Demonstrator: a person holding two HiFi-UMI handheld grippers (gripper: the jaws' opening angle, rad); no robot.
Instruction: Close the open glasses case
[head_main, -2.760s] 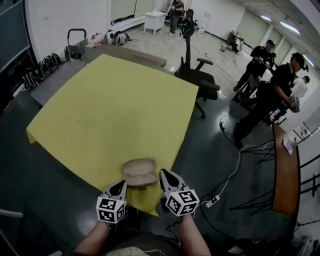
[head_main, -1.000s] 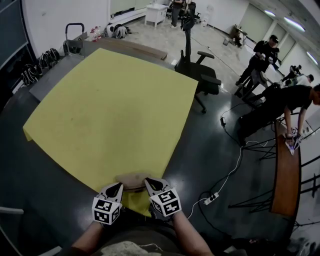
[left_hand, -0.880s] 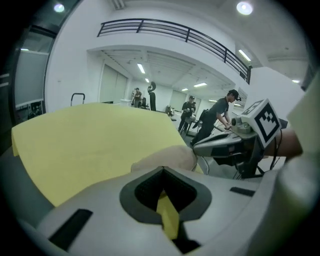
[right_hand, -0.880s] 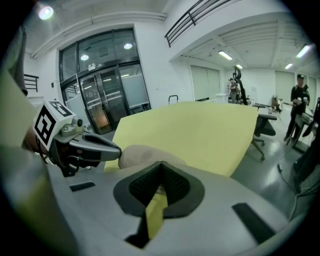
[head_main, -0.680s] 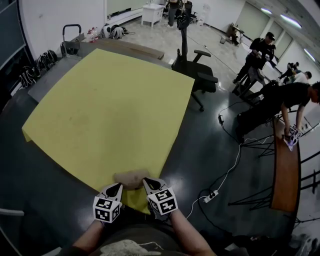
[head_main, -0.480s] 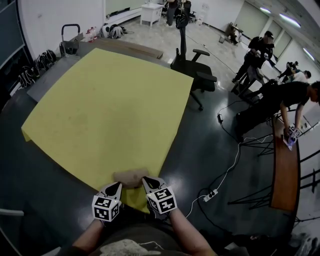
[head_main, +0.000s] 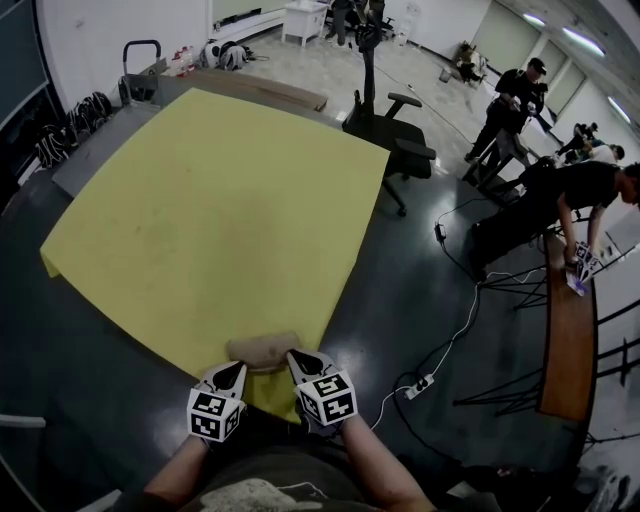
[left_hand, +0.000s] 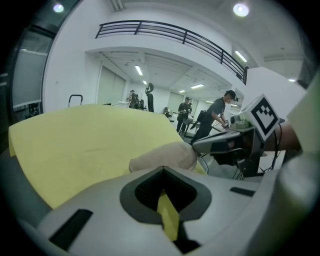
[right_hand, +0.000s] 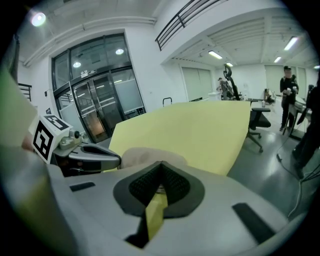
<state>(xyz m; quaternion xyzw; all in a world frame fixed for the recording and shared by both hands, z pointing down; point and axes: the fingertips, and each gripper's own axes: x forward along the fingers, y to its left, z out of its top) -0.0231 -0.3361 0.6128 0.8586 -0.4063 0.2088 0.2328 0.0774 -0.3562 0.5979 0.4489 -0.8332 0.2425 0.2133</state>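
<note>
The case (head_main: 263, 350) lies on the near edge of the yellow tabletop (head_main: 220, 200), just in front of the person and between the two grippers. From the left gripper view it reads as one low, rounded tan lump (left_hand: 162, 156). No gaping lid shows, so it looks shut or nearly so, though the seam cannot be made out.

It seems light, with a soft, cloth-like skin over a stiffer shell. It would slide on the tabletop sooner than crush, and a sideways shove could send it off the edge close by. The best hold is probably a press down on the top of the lid while the other gripper steadies one end.

The left gripper (head_main: 232, 370) sits at the case's left end and the right gripper (head_main: 300, 358) at its right end, each just beside it. Whether they touch it is unclear. Both have their jaws drawn together with nothing between them, only a sliver of yellow showing through.
</note>
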